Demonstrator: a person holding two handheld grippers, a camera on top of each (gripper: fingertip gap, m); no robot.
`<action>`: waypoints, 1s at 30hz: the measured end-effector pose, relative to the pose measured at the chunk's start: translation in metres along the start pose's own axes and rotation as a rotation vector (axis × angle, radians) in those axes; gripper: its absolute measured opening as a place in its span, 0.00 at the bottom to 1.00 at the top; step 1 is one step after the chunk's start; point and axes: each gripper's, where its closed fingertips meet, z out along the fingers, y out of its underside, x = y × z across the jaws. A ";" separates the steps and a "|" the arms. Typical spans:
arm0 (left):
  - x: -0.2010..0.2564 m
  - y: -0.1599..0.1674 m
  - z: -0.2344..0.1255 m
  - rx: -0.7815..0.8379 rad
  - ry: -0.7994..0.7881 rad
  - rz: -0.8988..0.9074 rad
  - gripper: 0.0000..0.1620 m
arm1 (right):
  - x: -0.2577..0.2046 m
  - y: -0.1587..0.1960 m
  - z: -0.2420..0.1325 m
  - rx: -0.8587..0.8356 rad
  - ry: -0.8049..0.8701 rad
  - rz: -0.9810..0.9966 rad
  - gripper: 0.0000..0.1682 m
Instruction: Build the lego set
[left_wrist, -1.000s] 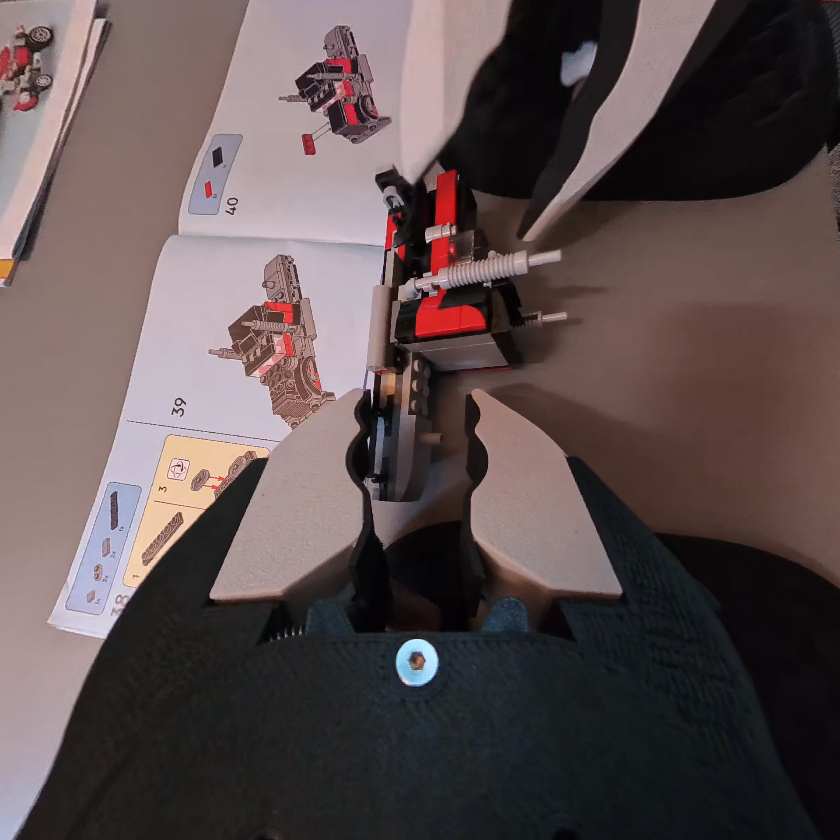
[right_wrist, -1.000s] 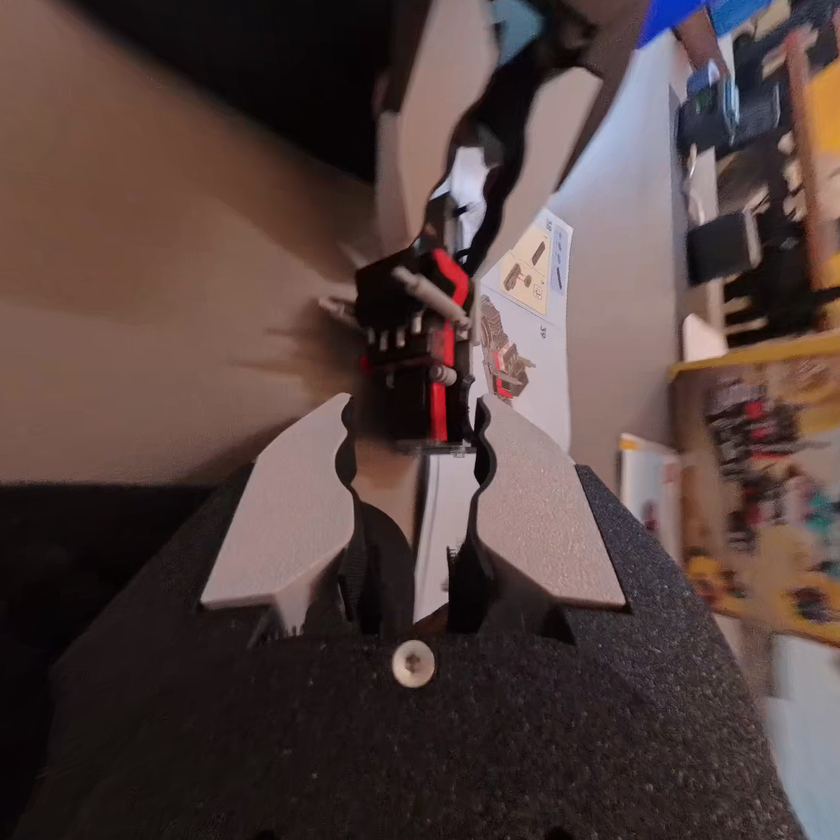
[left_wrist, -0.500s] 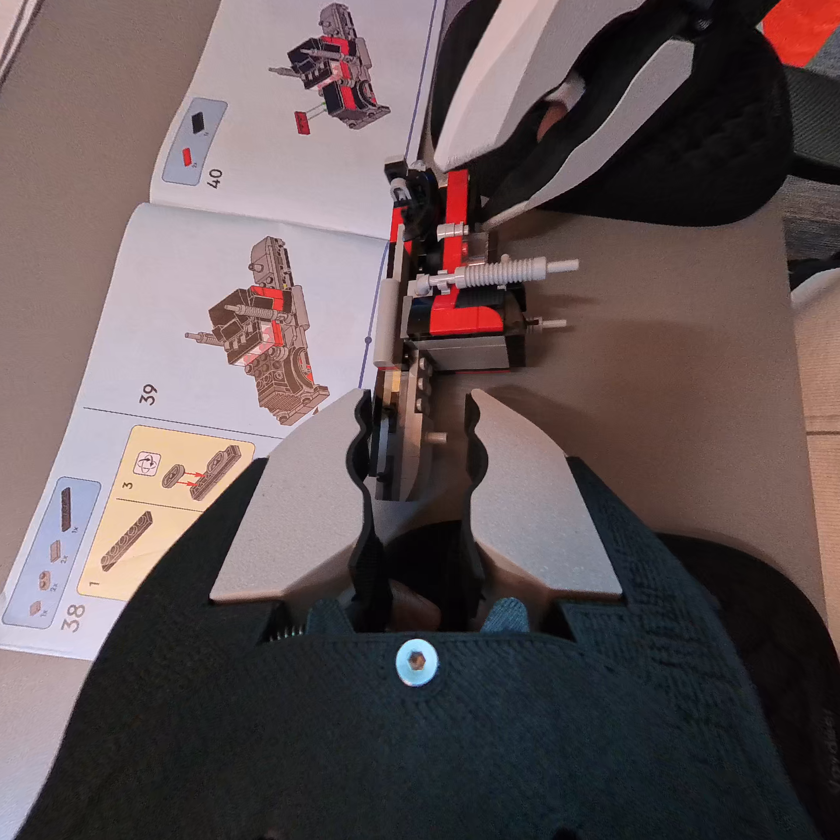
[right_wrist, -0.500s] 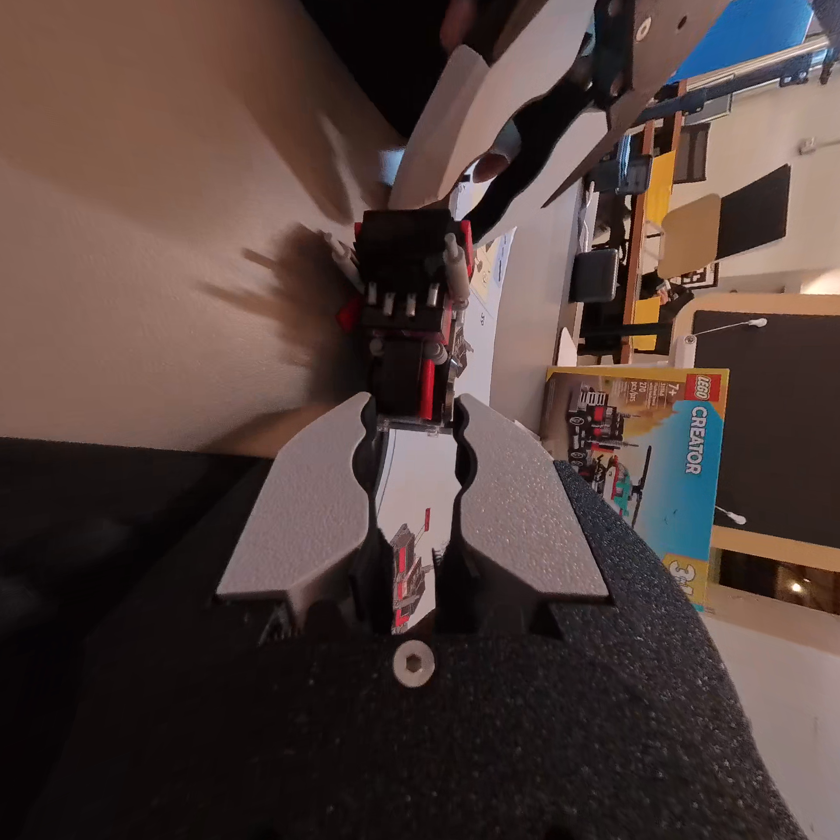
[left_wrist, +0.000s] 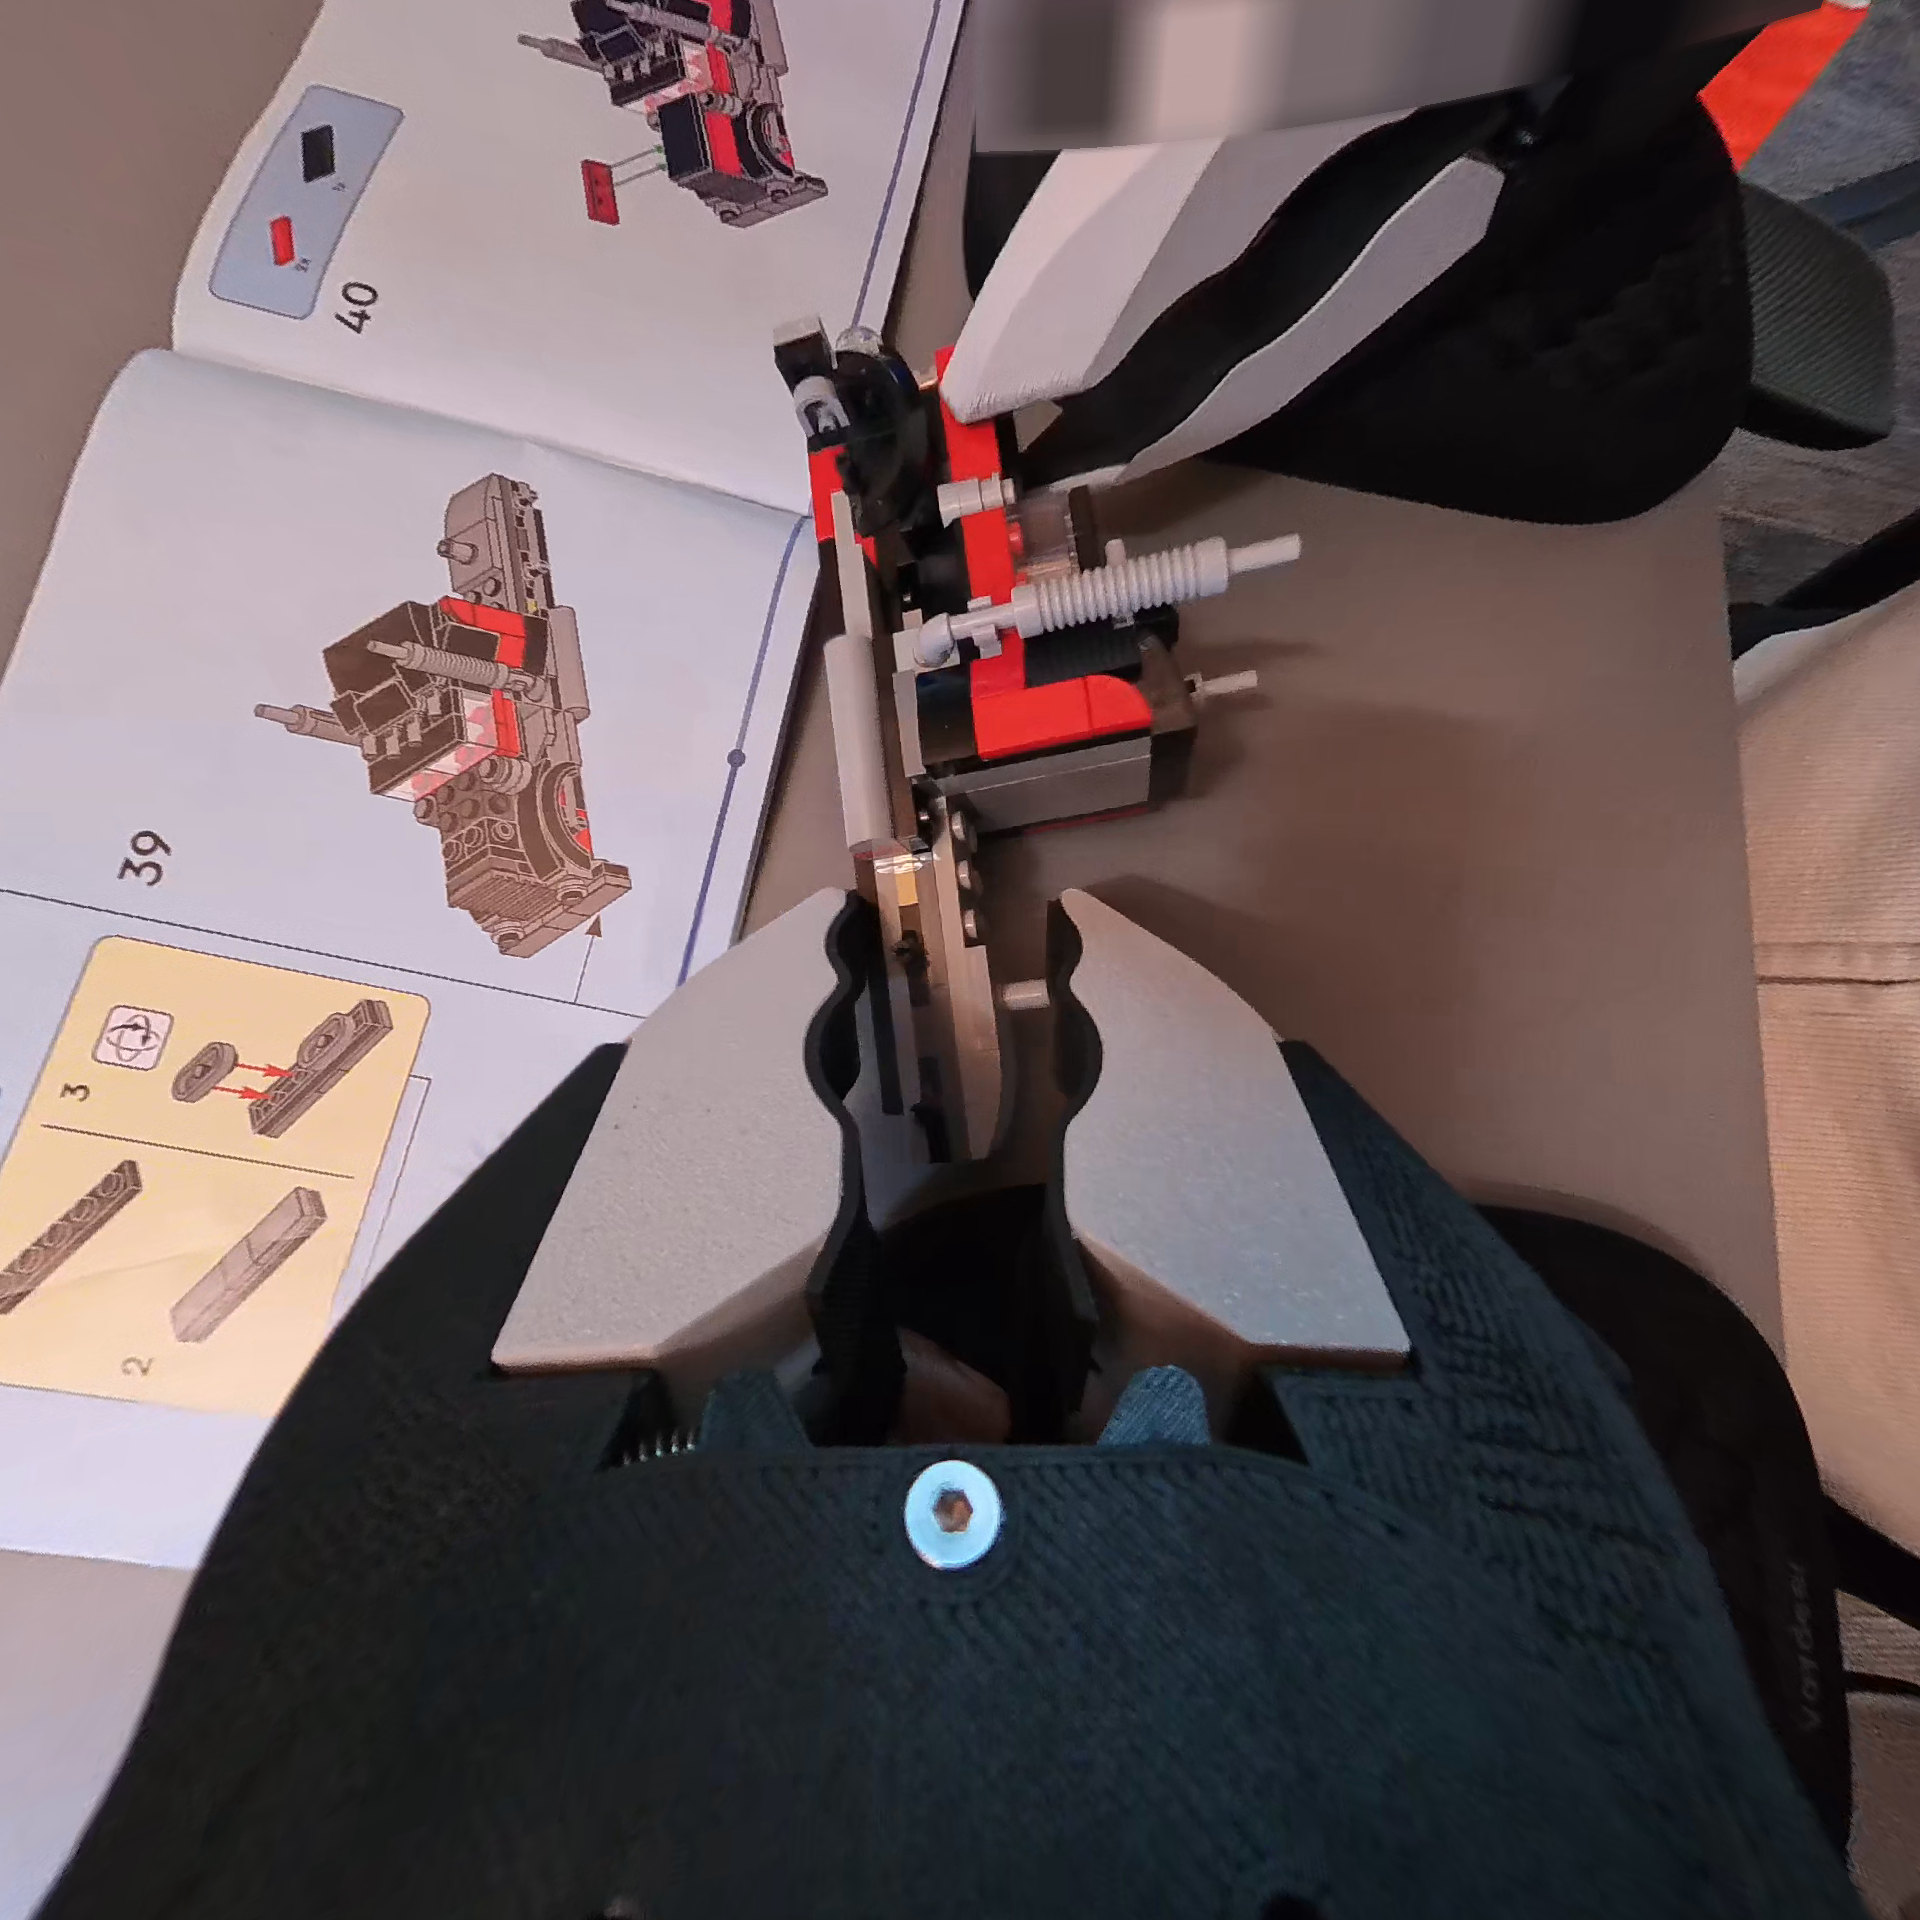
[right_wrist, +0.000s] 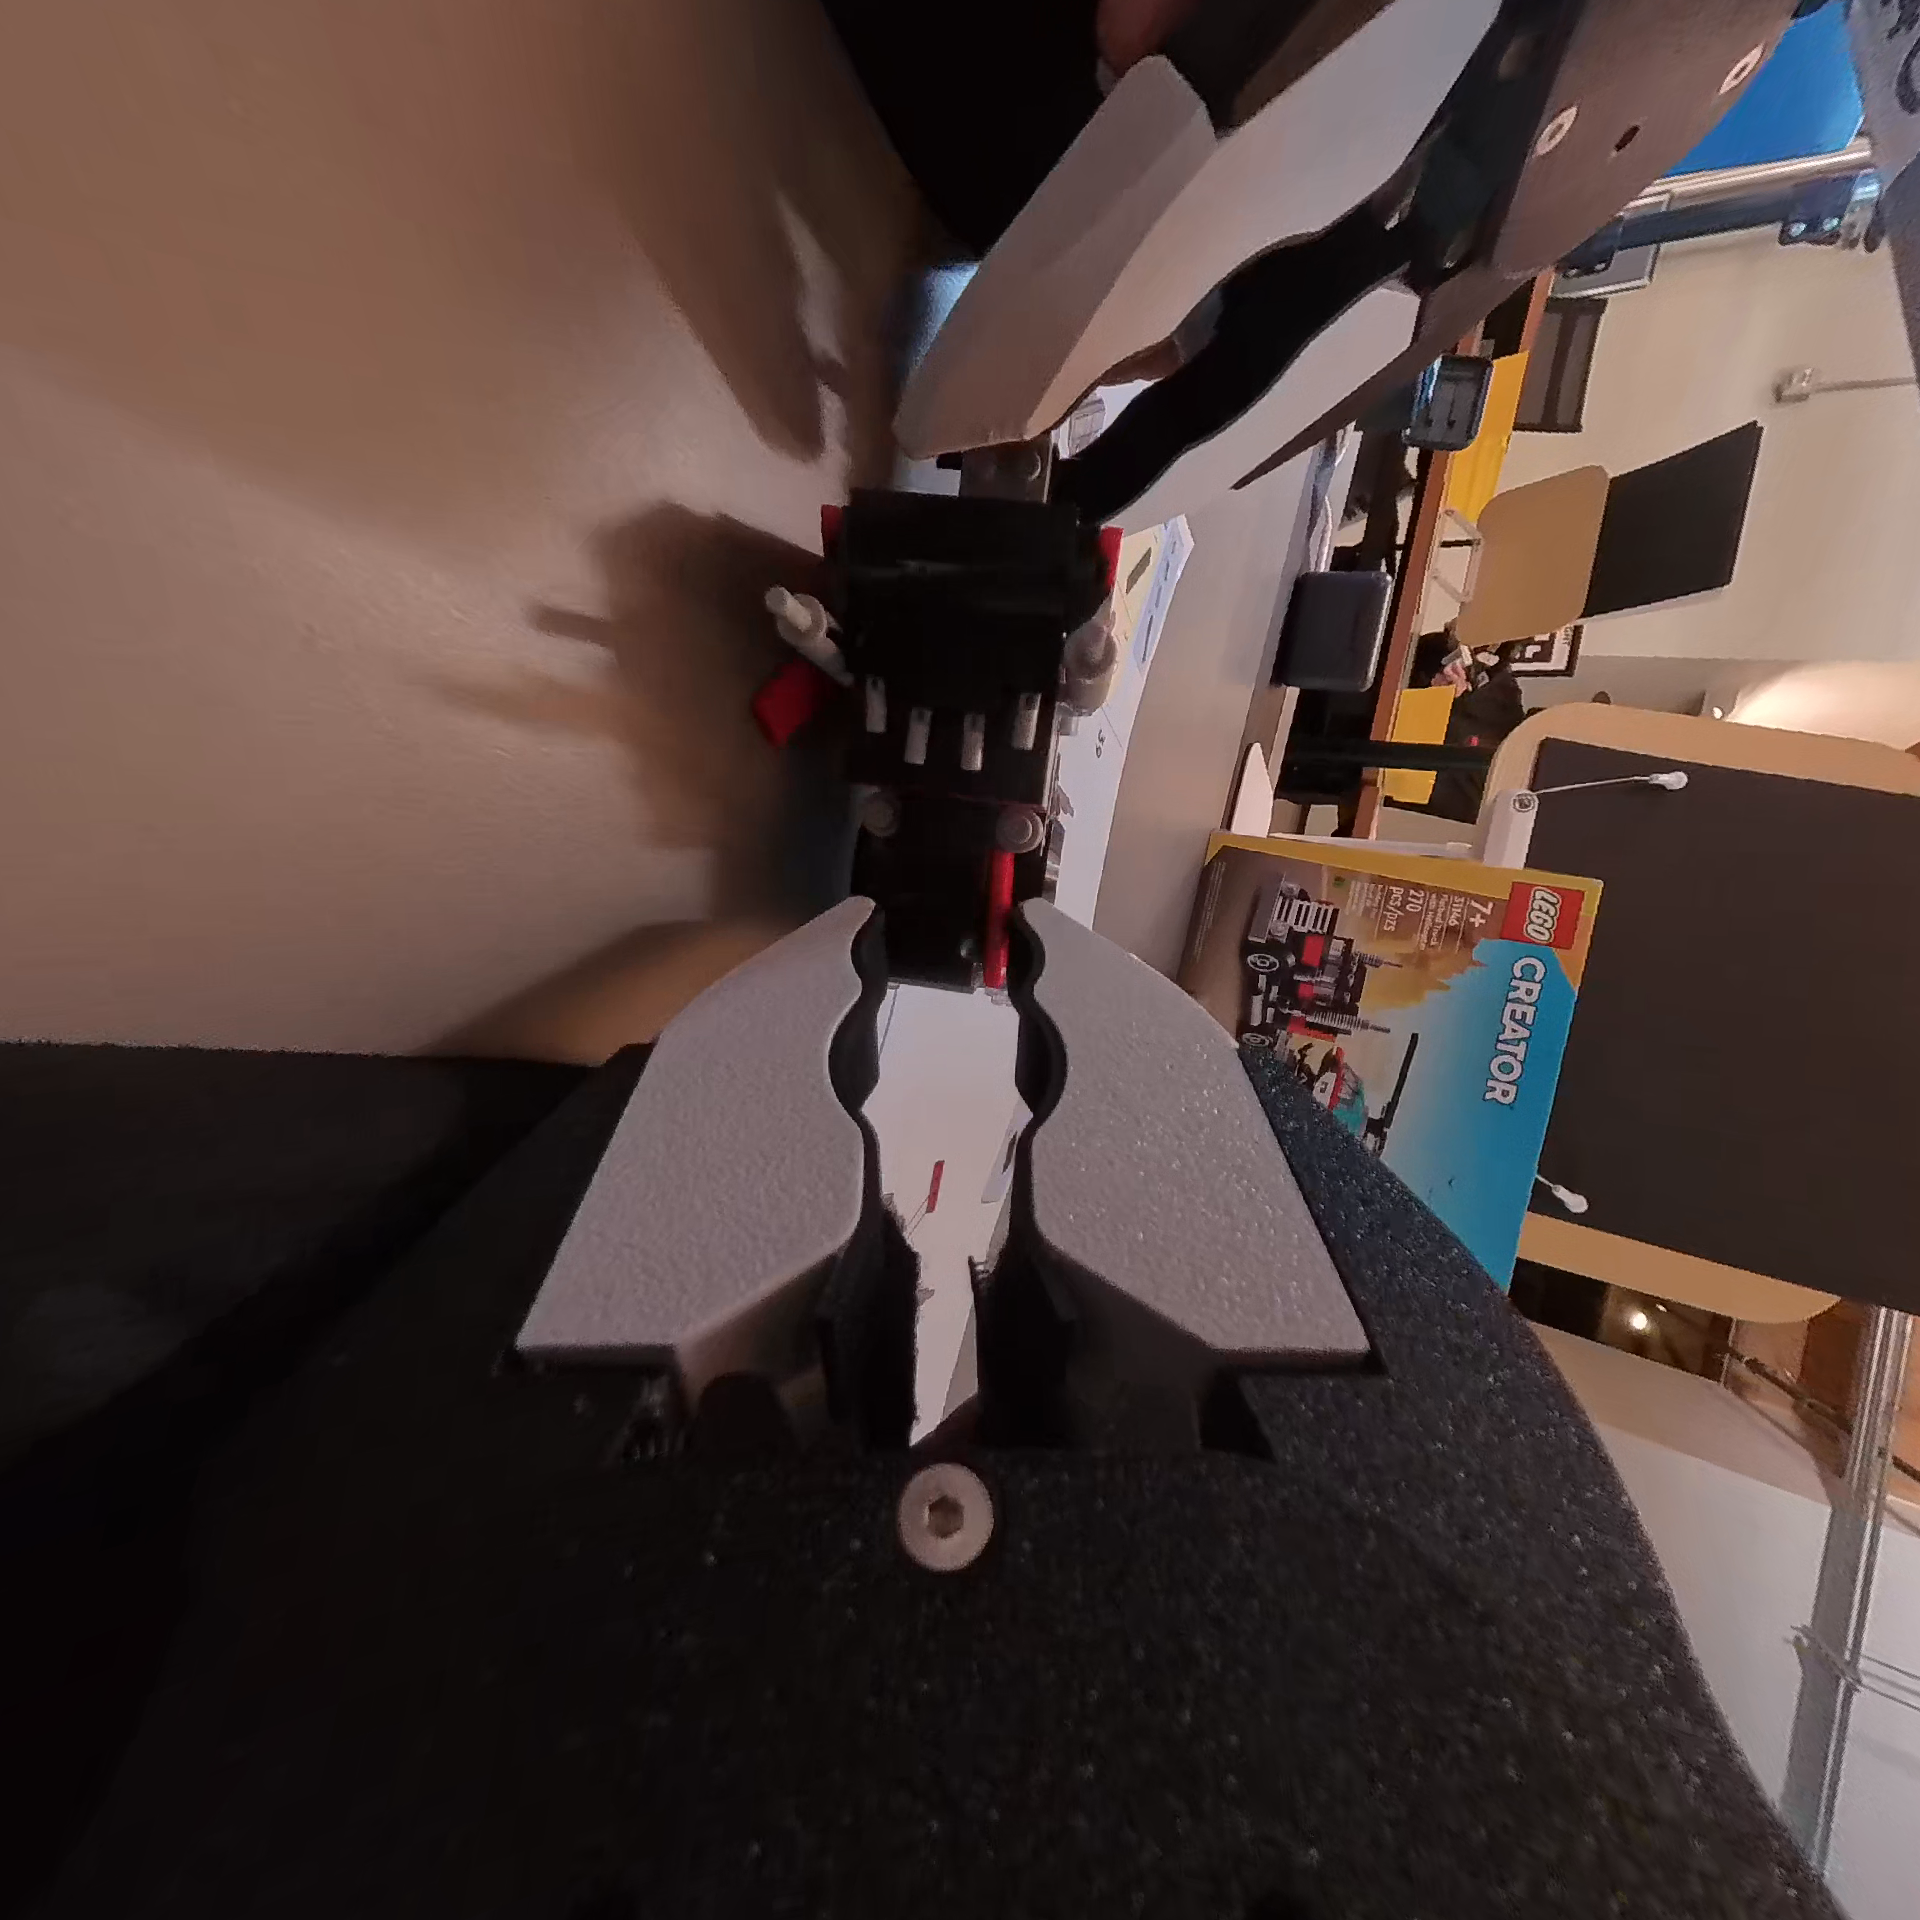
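Observation:
A black, red and grey lego truck model (left_wrist: 1039, 717) lies on its side between both grippers, over the tan table's edge by the booklet. My left gripper (left_wrist: 951, 909) is shut on the model's grey rear chassis, which sits between its jaws. My right gripper (right_wrist: 948, 914) is shut on the model's black and red front end (right_wrist: 956, 675). In the left wrist view, one of the right gripper's fingers (left_wrist: 1091, 312) presses on the red front part. In the right wrist view, the left gripper's fingers (right_wrist: 1091, 260) reach in from the top.
An open instruction booklet (left_wrist: 416, 520) lies on the tan table (left_wrist: 1455, 935) left of the model. A lego set box (right_wrist: 1455, 987) stands on the table beyond it. Chairs and desks are in the room behind. About 8 cm separates my left fingertips from my right.
My right gripper's jaws have narrowed and closed on the model's front end. The left gripper keeps its hold, and the model has shifted slightly over the booklet's edge.

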 end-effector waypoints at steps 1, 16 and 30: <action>0.000 0.000 0.000 0.000 0.006 -0.006 0.21 | 0.001 0.000 0.001 -0.003 -0.001 -0.012 0.13; 0.002 -0.005 -0.005 0.043 0.112 -0.102 0.22 | 0.007 0.004 0.004 0.049 -0.411 0.116 0.12; -0.011 -0.012 -0.010 0.111 -0.071 0.035 0.30 | 0.015 0.002 0.011 0.108 -0.895 0.706 0.13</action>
